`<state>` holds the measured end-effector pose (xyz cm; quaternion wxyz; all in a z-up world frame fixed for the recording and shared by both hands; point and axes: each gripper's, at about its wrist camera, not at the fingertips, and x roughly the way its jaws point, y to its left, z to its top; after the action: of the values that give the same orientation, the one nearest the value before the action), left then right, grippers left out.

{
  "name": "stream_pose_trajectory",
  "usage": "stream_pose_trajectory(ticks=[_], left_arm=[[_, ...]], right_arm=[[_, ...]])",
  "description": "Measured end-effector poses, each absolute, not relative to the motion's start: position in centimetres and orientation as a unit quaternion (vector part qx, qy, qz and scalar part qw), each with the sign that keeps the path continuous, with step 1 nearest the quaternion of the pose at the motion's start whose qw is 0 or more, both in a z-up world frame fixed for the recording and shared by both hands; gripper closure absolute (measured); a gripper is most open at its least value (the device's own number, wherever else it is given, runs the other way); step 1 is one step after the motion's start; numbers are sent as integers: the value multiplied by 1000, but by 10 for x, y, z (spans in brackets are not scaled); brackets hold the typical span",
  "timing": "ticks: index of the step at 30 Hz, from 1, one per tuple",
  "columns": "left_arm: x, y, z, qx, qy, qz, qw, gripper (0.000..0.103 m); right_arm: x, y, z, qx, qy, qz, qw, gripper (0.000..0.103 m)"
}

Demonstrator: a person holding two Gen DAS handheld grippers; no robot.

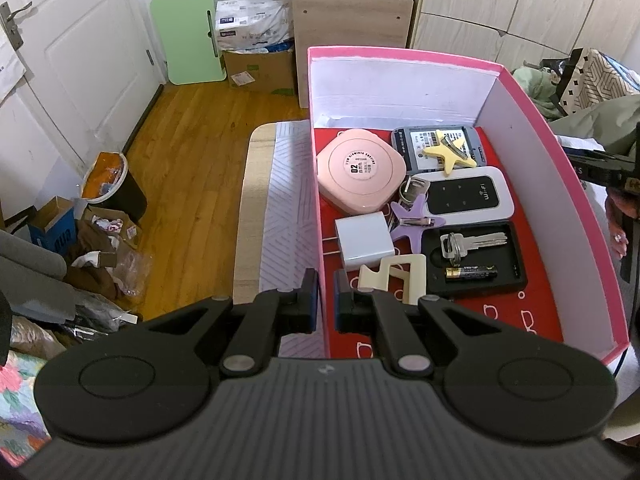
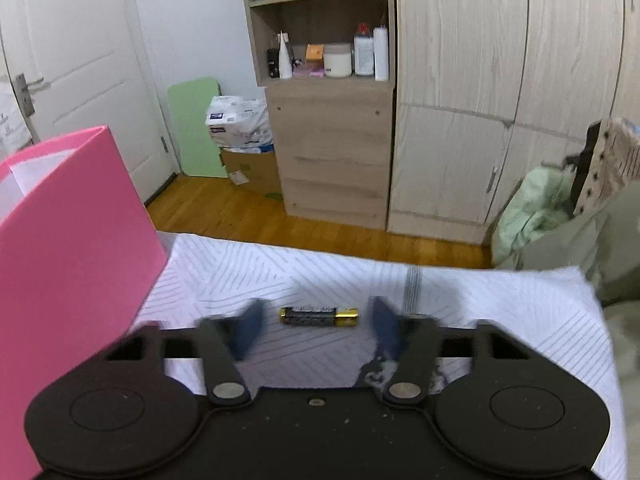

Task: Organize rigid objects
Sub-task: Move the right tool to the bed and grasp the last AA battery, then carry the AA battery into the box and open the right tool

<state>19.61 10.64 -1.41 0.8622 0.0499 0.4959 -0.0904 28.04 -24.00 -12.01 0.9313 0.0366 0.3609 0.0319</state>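
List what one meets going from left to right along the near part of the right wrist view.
Pink box → left finger of the right hand-held gripper → battery on the white cloth → right finger.

A white panelled door (image 1: 76, 60) stands at the left over a warm wood-plank floor (image 1: 192, 152). A pale green board (image 1: 190, 36) leans on the white wall beside a cardboard box (image 1: 260, 68). Light-oak wardrobe doors (image 2: 500, 80) flank an open shelf unit (image 2: 324, 80) crowded with bottles.
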Motion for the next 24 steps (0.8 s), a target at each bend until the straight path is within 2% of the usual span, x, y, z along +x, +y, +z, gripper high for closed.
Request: stream_pose_trajectory(ticks=[6, 16, 24], left_arm=[[196, 108, -15, 44, 497, -93, 861, 98], [195, 111, -16, 31, 494, -94, 864, 98], [193, 113, -17, 26, 490, -96, 866, 98]], right_arm=[[263, -243, -109, 55, 354, 55, 932, 55], [174, -206, -16, 68, 299, 222, 926, 54], [145, -148, 1, -4, 325, 363, 874, 54]])
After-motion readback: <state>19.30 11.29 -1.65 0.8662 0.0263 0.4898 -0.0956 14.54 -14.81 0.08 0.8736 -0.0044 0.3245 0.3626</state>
